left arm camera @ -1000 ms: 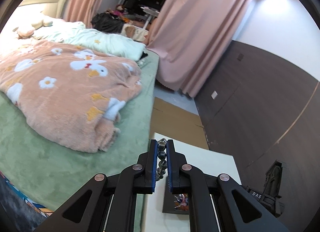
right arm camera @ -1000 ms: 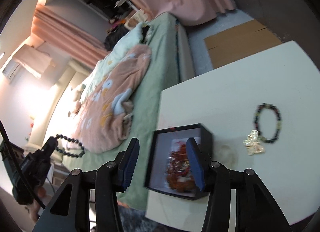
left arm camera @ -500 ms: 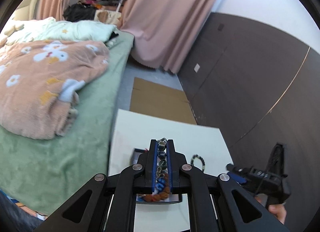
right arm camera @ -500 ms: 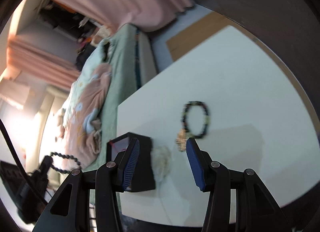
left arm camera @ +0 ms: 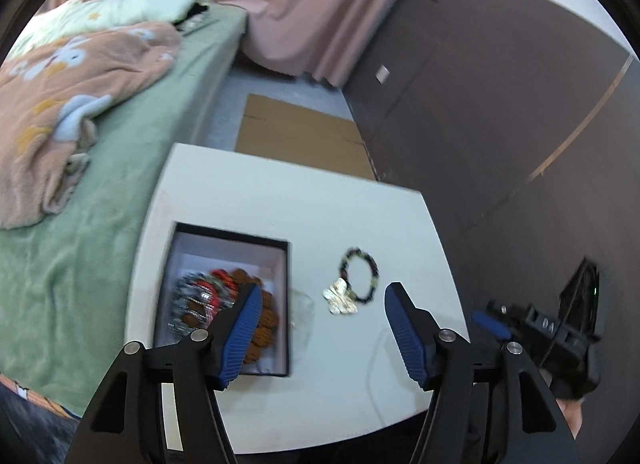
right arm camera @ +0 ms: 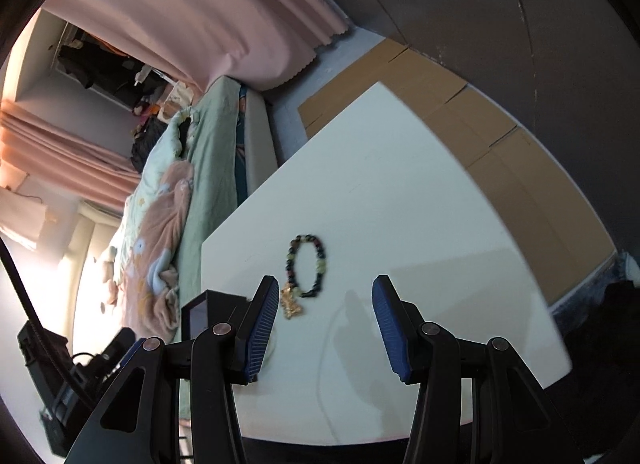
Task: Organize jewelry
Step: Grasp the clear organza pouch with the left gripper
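In the left wrist view the left gripper [left arm camera: 318,318] hangs over the table [left arm camera: 360,216] with its jaws opening and nothing between them; a second ago it pinched a dark bead string, which now seems to lie blurred in the box [left arm camera: 282,304] among other pieces, so one item looks stowed. In the right wrist view the right gripper [right arm camera: 326,314], apart and empty, has swung toward the bracelet [right arm camera: 306,266] and gold charm [right arm camera: 291,302] on the table, likely next.
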`<state>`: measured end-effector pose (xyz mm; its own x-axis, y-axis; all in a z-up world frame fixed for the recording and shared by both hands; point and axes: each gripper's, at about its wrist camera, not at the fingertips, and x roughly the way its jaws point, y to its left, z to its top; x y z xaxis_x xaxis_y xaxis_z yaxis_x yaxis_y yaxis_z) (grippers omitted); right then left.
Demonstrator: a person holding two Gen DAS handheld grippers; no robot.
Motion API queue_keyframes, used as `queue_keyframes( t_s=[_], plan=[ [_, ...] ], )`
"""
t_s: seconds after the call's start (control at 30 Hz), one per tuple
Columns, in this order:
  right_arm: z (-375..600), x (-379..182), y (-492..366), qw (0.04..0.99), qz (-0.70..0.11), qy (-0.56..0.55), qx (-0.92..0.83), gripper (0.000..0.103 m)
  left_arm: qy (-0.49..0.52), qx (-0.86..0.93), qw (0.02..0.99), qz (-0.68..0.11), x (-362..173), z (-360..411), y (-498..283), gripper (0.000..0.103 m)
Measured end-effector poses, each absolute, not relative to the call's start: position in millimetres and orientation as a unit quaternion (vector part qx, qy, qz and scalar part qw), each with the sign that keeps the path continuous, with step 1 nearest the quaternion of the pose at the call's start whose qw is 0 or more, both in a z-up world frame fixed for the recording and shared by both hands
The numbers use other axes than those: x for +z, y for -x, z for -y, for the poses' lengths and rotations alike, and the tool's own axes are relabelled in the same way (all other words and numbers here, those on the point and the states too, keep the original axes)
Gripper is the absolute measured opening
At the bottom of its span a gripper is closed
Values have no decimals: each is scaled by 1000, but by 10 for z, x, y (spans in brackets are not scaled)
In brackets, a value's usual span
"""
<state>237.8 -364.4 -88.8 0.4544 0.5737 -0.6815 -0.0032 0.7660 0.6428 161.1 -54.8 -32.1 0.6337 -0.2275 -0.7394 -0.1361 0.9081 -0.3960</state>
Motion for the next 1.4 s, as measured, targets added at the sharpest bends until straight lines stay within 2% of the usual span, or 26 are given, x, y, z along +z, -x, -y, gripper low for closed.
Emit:
queue_keyframes(
  t_s=[0.67,1.07,1.23,1.3,1.37,1.4],
  plan=[
    [3681,-1052,-2478,774,-516,-306,204,49,116,-7,847,-519,-1067,1315,-1959,65],
    [3624,-1100,-2498,773,-524,-296,200,49,11,90,851,-518,-1210,1208,-2023,65],
    [3589,-1106,-2505,774,-527,-287,201,49,-72,125,849,-508,-1344,1344,-2020,65],
    [3569,-1108,-2506,774,-528,-284,201,49,-84,121,845,-514,-1385,1383,-2024,64],
    [3569,-1111,-2510,774,-529,-283,201,49,-83,115,841,-522,-1411,1381,-2038,53],
    [3577,-1113,-2511,774,-530,-283,201,49,-82,115,841,-522,-1409,1371,-2037,53]
  ],
)
